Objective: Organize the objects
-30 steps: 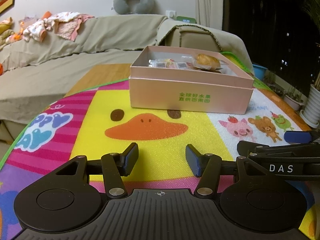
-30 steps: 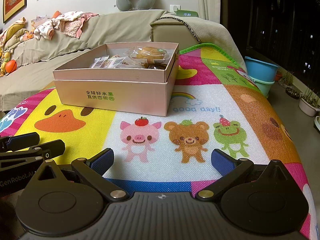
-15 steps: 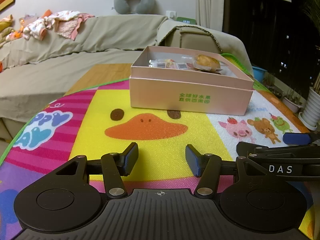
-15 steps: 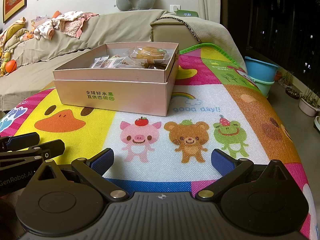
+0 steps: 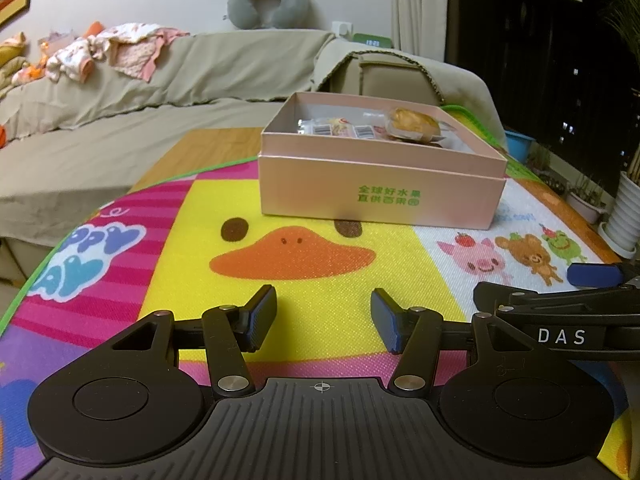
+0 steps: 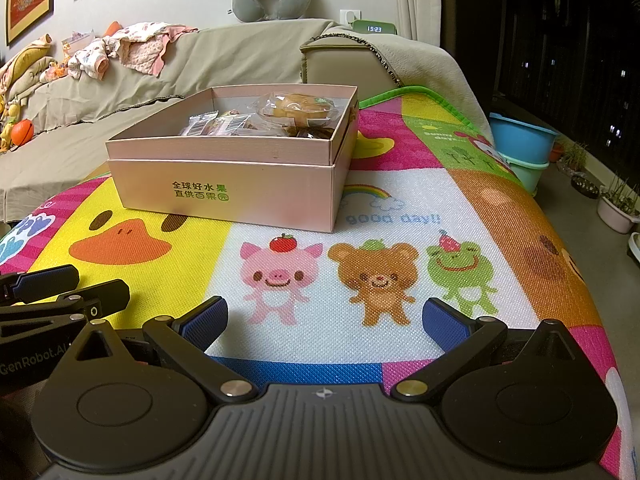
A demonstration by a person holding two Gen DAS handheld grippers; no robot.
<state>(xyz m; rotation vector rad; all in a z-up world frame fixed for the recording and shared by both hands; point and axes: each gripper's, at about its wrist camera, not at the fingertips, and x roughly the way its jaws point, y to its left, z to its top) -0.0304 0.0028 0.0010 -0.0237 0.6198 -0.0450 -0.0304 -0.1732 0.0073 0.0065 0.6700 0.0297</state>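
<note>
An open pink box point(image 5: 380, 196) with green lettering stands on the colourful play mat point(image 5: 312, 280); it also shows in the right wrist view point(image 6: 228, 192). Inside lie a wrapped pastry point(image 5: 412, 124), also seen in the right wrist view point(image 6: 298, 108), and several small snack packets point(image 5: 340, 130). My left gripper point(image 5: 323, 318) is open and empty, low over the mat, well short of the box. My right gripper point(image 6: 326, 318) is open wide and empty, beside the left one, which shows at the left edge of the right wrist view point(image 6: 60, 292).
A beige covered sofa point(image 5: 120, 112) with clothes point(image 5: 116, 52) and a grey neck pillow point(image 5: 270, 4) runs behind the table. Blue and green tubs point(image 6: 520, 148) and plant pots point(image 6: 618, 208) stand on the floor at right. The wooden table edge point(image 5: 208, 148) shows beyond the mat.
</note>
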